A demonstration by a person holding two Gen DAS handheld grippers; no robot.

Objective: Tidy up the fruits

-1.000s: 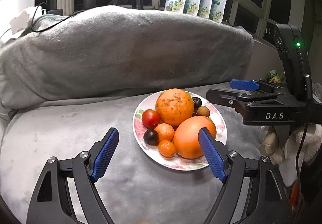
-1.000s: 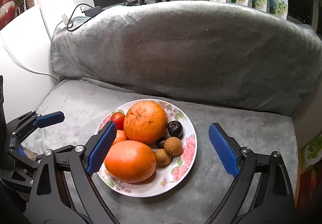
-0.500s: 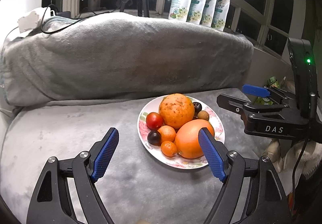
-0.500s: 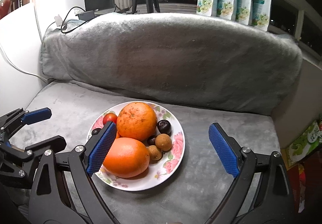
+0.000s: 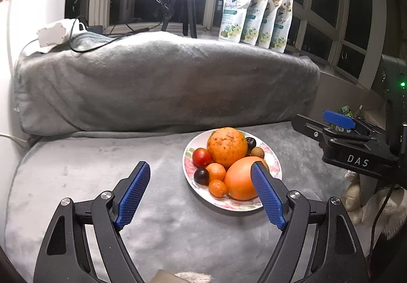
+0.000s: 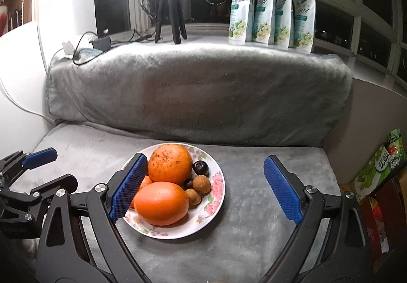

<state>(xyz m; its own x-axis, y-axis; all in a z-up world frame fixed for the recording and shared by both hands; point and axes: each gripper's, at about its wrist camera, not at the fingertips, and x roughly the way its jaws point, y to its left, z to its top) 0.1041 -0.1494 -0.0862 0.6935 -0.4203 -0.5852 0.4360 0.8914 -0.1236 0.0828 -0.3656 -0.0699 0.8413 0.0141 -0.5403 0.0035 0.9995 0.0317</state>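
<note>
A flowered white plate [image 5: 274,167] [image 6: 216,196] sits on the grey sofa seat, piled with fruit: two large oranges [image 5: 227,146] [image 6: 161,202], a red tomato [image 5: 201,157], small tangerines [image 5: 216,171], dark plums [image 5: 201,176] [image 6: 200,168] and brown longans [image 6: 201,184]. My left gripper [image 5: 201,192] is open and empty, held above the seat in front of and left of the plate. My right gripper [image 6: 206,188] is open and empty, held back from the plate; it also shows in the left wrist view [image 5: 338,117].
A grey blanket-covered backrest [image 5: 162,84] rises behind the seat. Several white pouches [image 5: 254,15] and a tripod [image 5: 187,3] stand on the windowsill. A charger and cables [image 5: 53,33] lie on the backrest's left end. Green boxes [image 6: 381,166] sit right of the sofa.
Both grippers have pulled back and upward from the plate, so the plate looks smaller and more of the windowsill shows. Both stay open. The fruit has not moved.
</note>
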